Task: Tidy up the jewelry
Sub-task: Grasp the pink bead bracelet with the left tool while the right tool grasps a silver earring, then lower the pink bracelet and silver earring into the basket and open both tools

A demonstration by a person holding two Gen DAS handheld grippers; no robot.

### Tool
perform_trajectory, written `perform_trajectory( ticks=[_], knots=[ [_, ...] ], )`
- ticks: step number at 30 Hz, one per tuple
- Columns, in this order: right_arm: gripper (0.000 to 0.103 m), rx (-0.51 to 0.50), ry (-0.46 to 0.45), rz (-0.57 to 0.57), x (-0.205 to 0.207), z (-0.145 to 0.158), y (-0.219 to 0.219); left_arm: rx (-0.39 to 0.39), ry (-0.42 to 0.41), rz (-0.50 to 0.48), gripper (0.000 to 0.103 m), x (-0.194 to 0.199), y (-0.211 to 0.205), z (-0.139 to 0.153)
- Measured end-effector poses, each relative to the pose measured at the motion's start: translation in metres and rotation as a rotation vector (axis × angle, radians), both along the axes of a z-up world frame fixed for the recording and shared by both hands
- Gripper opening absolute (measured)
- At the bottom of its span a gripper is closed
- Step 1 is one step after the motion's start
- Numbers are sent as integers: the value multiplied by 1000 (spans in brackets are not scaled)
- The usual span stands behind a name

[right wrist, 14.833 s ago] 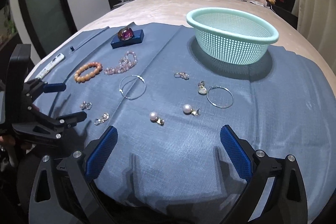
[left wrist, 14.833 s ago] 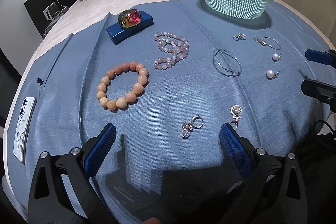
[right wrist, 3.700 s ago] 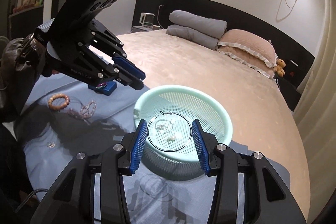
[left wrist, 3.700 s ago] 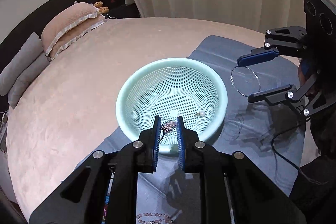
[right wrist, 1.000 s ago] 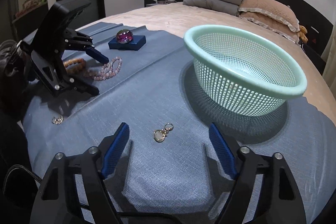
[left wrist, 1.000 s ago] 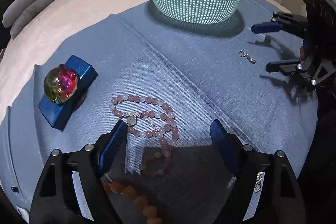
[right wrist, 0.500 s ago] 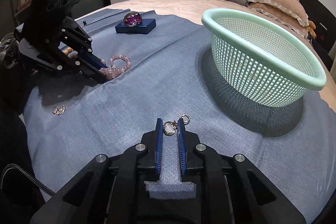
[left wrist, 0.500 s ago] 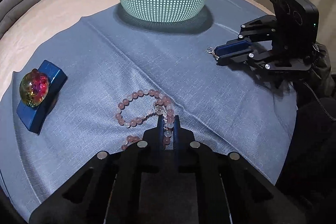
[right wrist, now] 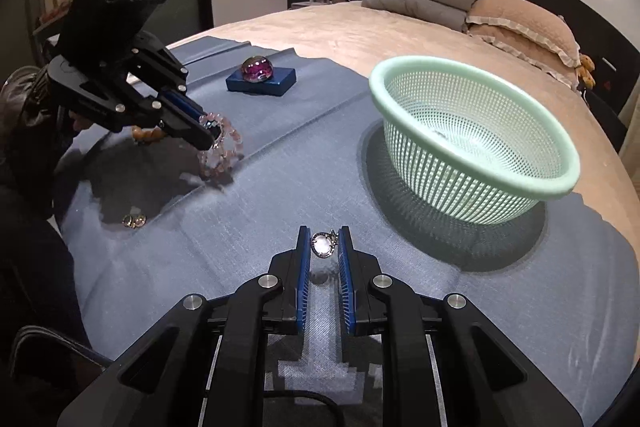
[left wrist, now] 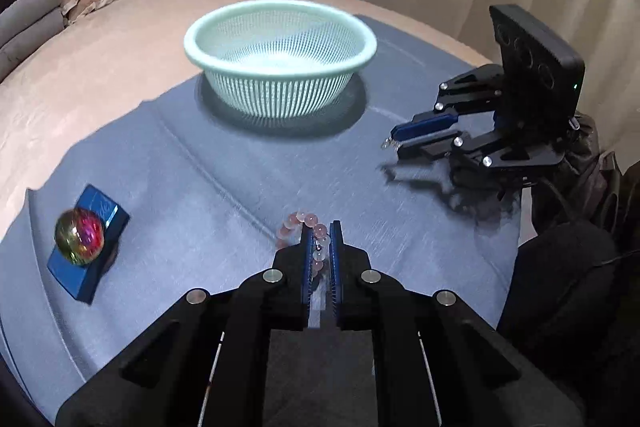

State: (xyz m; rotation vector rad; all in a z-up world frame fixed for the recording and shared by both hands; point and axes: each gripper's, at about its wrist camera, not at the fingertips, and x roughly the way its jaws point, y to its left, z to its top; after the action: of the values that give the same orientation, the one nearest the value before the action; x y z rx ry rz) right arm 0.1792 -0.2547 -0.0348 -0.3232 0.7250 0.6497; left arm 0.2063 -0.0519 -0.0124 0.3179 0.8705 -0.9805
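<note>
My left gripper (left wrist: 320,231) is shut on the pink bead bracelet (left wrist: 308,223) and holds it just above the blue cloth; in the right wrist view the bracelet (right wrist: 222,147) hangs from that gripper (right wrist: 208,139). My right gripper (right wrist: 323,239) is shut on a small silver earring (right wrist: 322,243), lifted off the cloth; in the left wrist view the earring (left wrist: 389,143) sticks out of that gripper (left wrist: 396,141). The mint green basket (left wrist: 280,59) stands at the far side of the cloth (right wrist: 472,143).
A blue box with a multicoloured glass ball (left wrist: 80,237) lies at the left (right wrist: 260,77). An orange bead bracelet (right wrist: 146,135) sits behind the left gripper. A small earring (right wrist: 134,221) lies on the blue cloth (left wrist: 240,179). Pillows (right wrist: 520,23) lie on the bed.
Both grippers have risen from the cloth with their pieces held. The pink bracelet now hangs off the cloth and the earring is lifted. Both views now face the basket more.
</note>
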Motion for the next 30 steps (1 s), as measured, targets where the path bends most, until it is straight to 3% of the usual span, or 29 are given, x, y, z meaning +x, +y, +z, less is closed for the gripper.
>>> perform_trajectory(
  ticks=[9, 18, 24, 30],
  knots=[
    [13, -59, -134, -21, -3, 59, -14, -54, -104, -58, 8, 17, -27, 60],
    [13, -38, -231, -69, 21, 103, -26, -93, -145, -76, 8, 62, -50, 96],
    [13, -35, -236, -70, 44, 101, -24, -106, -130, -80, 8, 86, -64, 97],
    [13, -50, -192, -79, 72, 77, -24, -108, -47, -92, 8, 111, -78, 67]
  ],
)
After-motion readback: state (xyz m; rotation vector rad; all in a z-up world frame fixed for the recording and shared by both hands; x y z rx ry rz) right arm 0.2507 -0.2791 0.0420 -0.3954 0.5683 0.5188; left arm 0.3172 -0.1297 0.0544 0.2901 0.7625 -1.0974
